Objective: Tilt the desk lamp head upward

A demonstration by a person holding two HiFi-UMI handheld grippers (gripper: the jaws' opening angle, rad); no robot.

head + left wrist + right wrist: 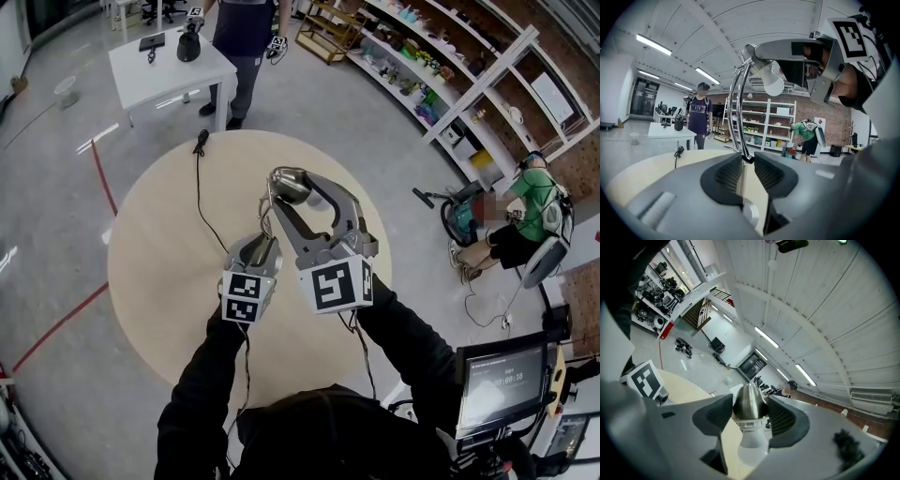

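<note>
Fingers [723,176] of the left gripper [743,165] sit nearly together, clamped on the lamp's thin stem [735,103] at lower centre of that gripper's view. The right gripper [750,409] stands wide, its pads [714,416] either side of the steel head [289,184] and seemingly pressing it, bulb [752,446] just below. In the head view the lamp stands mid-frame on the round table [159,281].

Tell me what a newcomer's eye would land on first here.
The desk lamp at the middle of the round table, caught between two grippers: the right gripper closed on its metal lamp head, the left gripper on the stem low down. Next, the black-and-white marker cubes on both grippers, dead centre in the head view.
</note>
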